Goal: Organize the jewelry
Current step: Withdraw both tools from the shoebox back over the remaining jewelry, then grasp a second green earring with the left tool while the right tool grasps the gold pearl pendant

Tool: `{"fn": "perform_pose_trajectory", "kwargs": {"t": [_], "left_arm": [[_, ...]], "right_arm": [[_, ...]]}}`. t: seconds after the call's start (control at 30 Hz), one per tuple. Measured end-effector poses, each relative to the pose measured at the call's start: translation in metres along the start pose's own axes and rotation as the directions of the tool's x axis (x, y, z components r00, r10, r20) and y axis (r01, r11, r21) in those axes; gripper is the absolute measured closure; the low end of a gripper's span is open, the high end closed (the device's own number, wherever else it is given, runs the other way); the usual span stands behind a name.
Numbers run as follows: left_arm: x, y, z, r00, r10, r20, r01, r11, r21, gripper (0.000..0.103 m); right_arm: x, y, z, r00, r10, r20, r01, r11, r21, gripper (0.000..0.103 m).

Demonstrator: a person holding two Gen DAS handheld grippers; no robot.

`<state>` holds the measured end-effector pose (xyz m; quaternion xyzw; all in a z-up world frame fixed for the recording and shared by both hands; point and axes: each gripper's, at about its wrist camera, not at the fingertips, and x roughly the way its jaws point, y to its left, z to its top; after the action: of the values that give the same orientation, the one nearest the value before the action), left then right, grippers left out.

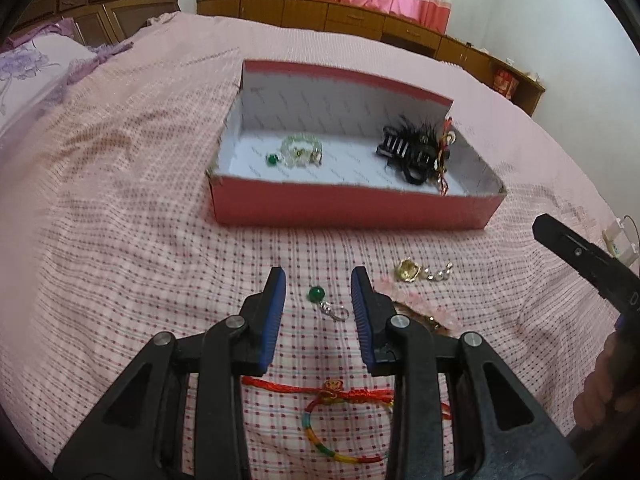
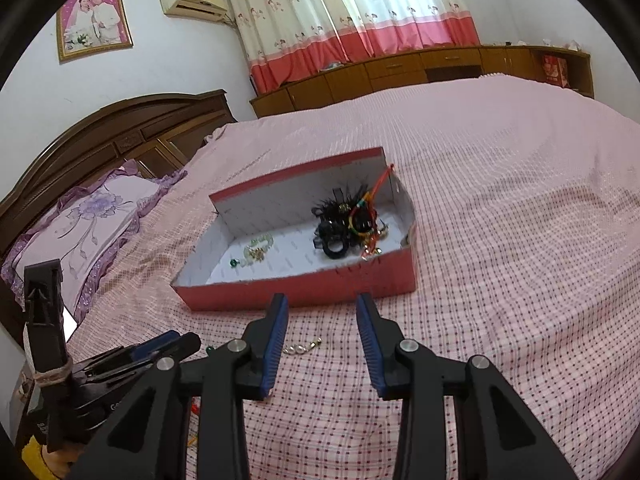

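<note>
A red box [image 1: 352,210] with a white inside sits on the pink bed. In it lie a pale green bead bracelet [image 1: 300,150], a green bead earring [image 1: 272,159] and black hair clips [image 1: 412,152]. My left gripper [image 1: 319,280] is open, its jaws either side of a green bead earring [image 1: 317,293] on the bedspread. A gold ornament [image 1: 408,270], pearl earrings [image 1: 440,273], a pink piece [image 1: 416,304] and a red-and-multicolour cord bracelet [image 1: 340,396] lie nearby. My right gripper [image 2: 322,306] is open and empty, just before the box [image 2: 320,284].
The pink checked bedspread [image 2: 520,240] covers the whole bed. A purple pillow [image 2: 88,224] and a dark wooden headboard [image 2: 120,128] are at the left. Low wooden cabinets [image 2: 400,72] and curtains line the far wall. The left gripper shows in the right wrist view [image 2: 160,346].
</note>
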<state>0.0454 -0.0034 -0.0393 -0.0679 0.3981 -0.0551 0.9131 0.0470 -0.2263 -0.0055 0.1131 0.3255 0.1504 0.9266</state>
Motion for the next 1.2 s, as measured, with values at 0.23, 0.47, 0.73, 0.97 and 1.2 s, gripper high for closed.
{"fn": "perform_pose_trajectory", "kwargs": {"t": [0.23,0.47,0.73,0.97,1.2], "left_arm": [[0.018,-0.001,-0.009,0.999,-0.007,-0.052,0.007,1.0,-0.005,0.079],[0.029,-0.003,-0.008,0.998,0.007,-0.056,-0.007,1.0,0.009,0.089],[0.032,0.0,-0.006,0.998,0.002,-0.056,-0.002,1.0,-0.004,0.102],[0.008,0.01,0.001,1.0,-0.013,-0.001,0.013,0.999,-0.032,0.102],[-0.011,0.02,0.012,0.998,0.006,0.056,-0.004,0.999,-0.048,0.102]], "right_arm": [[0.004,-0.006,-0.003,1.0,-0.002,-0.014,0.002,1.0,0.017,0.065],[0.011,-0.007,-0.006,0.999,0.007,-0.031,-0.007,1.0,0.015,0.065],[0.017,-0.008,-0.009,0.999,0.01,-0.047,-0.009,1.0,0.024,0.065],[0.022,-0.002,-0.013,0.997,0.019,-0.07,-0.018,1.0,0.011,0.065],[0.04,0.013,-0.018,0.989,0.034,-0.141,-0.036,0.999,-0.008,0.062]]}}
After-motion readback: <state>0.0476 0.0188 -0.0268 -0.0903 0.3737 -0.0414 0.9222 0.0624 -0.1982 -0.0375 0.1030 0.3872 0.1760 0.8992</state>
